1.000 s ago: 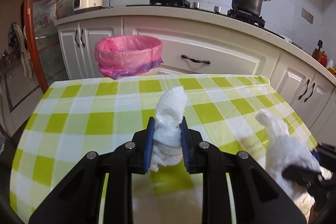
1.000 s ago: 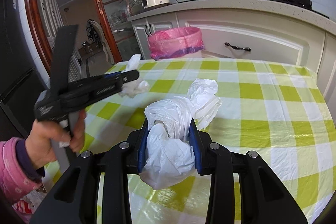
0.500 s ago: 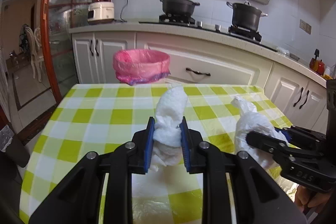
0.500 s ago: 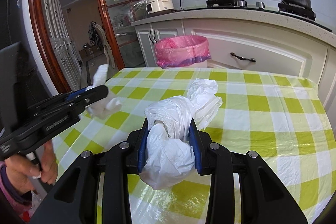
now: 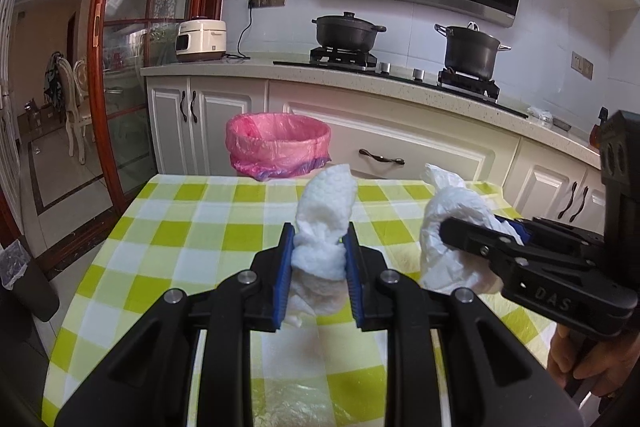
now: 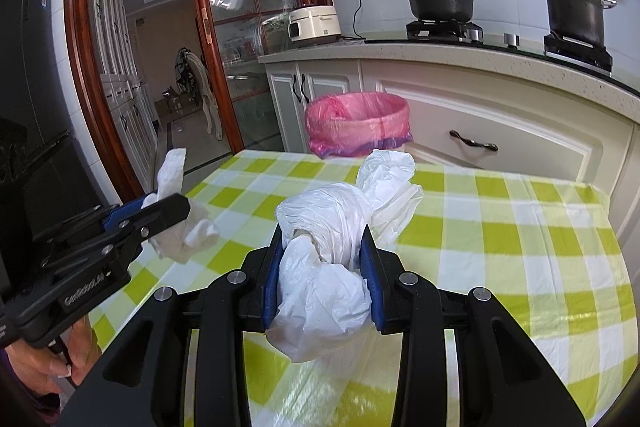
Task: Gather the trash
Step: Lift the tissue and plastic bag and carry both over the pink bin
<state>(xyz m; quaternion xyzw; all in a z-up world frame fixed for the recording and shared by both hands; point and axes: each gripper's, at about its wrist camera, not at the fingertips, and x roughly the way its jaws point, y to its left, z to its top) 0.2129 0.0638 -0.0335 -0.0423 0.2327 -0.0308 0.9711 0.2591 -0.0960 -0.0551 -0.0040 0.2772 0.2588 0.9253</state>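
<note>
Both grippers loaded — left gripper (image 5: 319,255) tissue (image 5: 326,223), right gripper (image 6: 323,263) bag (image 6: 332,251).

table (image 5: 192,239): bare ahead | bin (image 5: 278,147): open, beyond far edge

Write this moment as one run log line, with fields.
left gripper: shut on paper towel wad | right gripper: shut on plastic bag | pink-lined bin: beyond table

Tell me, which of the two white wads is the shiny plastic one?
The crumpled plastic bag in the right gripper; the left gripper holds a matte, dimpled paper towel.
</note>
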